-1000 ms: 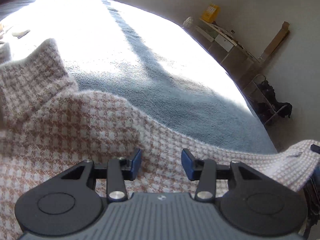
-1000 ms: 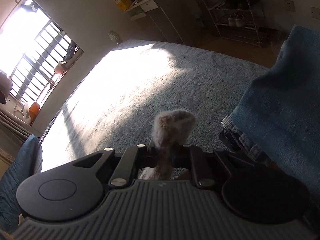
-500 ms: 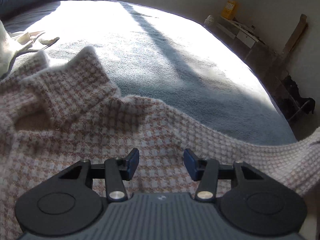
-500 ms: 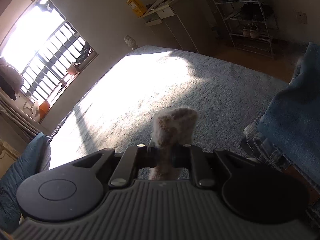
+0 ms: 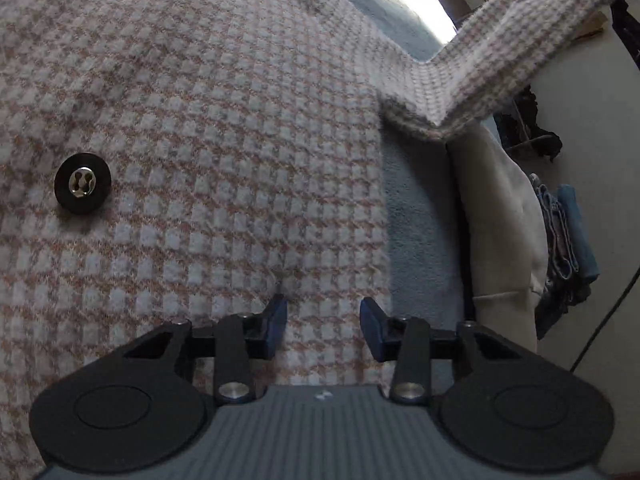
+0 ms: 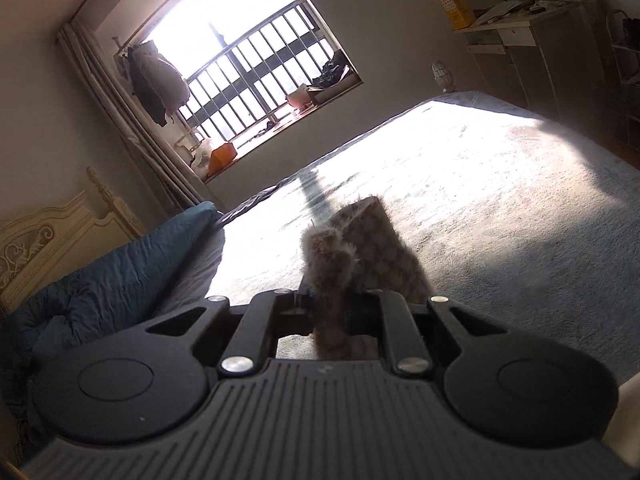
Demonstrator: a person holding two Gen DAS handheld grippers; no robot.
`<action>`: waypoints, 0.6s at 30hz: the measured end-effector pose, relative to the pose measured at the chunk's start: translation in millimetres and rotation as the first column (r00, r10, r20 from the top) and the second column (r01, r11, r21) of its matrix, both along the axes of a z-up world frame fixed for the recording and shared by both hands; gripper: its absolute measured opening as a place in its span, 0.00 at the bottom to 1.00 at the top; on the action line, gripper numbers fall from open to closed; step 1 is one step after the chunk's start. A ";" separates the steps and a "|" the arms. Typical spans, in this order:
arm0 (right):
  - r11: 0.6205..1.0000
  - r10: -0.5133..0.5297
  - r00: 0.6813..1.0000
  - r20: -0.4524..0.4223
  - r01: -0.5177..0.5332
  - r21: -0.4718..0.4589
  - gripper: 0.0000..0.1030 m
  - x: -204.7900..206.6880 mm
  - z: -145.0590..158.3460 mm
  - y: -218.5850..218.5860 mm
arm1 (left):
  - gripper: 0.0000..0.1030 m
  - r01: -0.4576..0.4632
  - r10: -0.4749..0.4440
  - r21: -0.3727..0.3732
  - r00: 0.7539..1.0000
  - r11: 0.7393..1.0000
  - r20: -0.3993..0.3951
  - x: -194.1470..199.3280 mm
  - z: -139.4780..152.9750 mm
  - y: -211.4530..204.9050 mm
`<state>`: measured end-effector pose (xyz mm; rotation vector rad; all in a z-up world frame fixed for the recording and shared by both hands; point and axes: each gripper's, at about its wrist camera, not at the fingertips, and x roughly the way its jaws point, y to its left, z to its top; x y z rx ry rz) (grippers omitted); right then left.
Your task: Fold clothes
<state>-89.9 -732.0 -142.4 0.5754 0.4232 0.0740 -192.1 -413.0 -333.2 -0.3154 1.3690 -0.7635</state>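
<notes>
sweater [image 5: 208, 128]: pink-and-white checked knit, spread over the grey bed [image 5: 420, 232]; one sleeve [image 5: 520, 40] lifted off toward the upper right. folding barely begun, no finished fold visible. left gripper [image 5: 323, 326]: jaws partly apart and closing over the body cloth near its edge, not yet pinching. right gripper [image 6: 326, 312]: clamped on a bunched end of the knit, raised above the bed.

Bed [image 6: 500, 208]: grey-blue cover, sunlit patch across the middle. Teal duvet [image 6: 112, 272] bunched at the head edge, beside a cream carved headboard [image 6: 48, 232]. Barred window [image 6: 256, 68] beyond the far edge; dark coat [image 6: 154, 80] hanging there. Yellow box [image 6: 454, 6] on a cabinet [image 6: 532, 52]. Folded denim pile [image 5: 564, 236] off the bed's right edge.
</notes>
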 end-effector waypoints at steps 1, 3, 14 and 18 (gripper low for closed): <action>0.999 0.050 0.999 0.007 -0.050 -0.007 0.10 4.4 4.2 14.0 | 0.38 -0.002 0.002 -0.014 1.000 1.000 0.011 -2.3 -2.9 2.4; 0.989 0.149 0.989 0.020 -0.149 -0.027 0.10 11.9 11.8 42.6 | 0.38 -0.022 0.022 -0.042 1.000 0.999 -0.007 -2.0 -4.9 9.5; 0.792 0.606 0.793 -0.063 -0.609 -0.050 0.11 -6.6 7.6 173.6 | 0.42 -0.315 0.291 -0.091 0.934 0.945 -0.209 4.9 5.7 114.2; 0.706 0.697 0.702 -0.146 -0.707 -0.034 0.11 -37.9 -10.6 208.1 | 0.43 -0.396 0.377 -0.060 0.903 0.916 -0.203 10.5 13.2 160.4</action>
